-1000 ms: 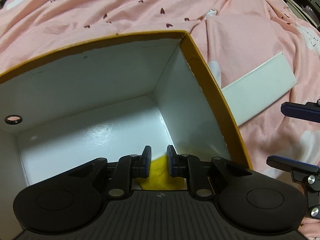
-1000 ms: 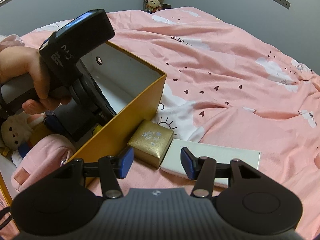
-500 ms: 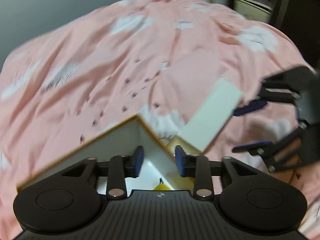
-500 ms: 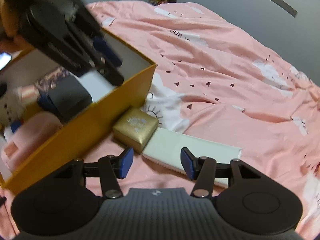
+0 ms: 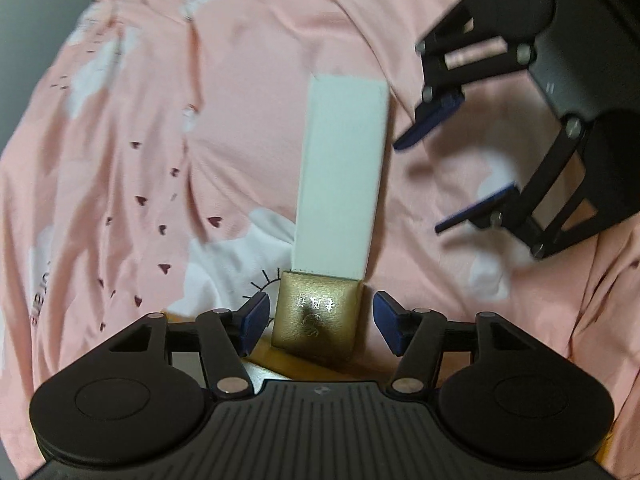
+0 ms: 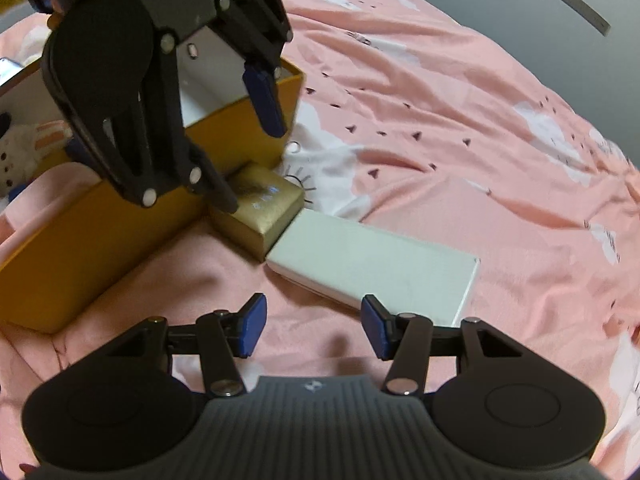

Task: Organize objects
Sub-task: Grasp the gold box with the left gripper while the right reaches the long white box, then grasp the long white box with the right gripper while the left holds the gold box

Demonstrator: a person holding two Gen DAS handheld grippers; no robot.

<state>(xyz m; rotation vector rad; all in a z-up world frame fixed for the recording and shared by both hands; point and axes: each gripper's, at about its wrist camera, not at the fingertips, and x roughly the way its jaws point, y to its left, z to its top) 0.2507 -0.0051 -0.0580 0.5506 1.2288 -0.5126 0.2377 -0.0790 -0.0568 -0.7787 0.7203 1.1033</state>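
The left gripper (image 5: 321, 322) hangs with its fingers apart above the small gold box (image 5: 316, 322), which lies between the two pads without touching them. Beyond this box, end to end with it, lies the long white box (image 5: 340, 176) on the pink bedsheet (image 5: 120, 160). The right gripper (image 6: 311, 327) is also spread wide and holds nothing; the white box is just ahead of its right finger. Only the right wrist view shows the big yellow storage box (image 6: 92, 248), to the left of these fingers, with the gold box beside its wall and a plush toy (image 6: 20, 152) inside.
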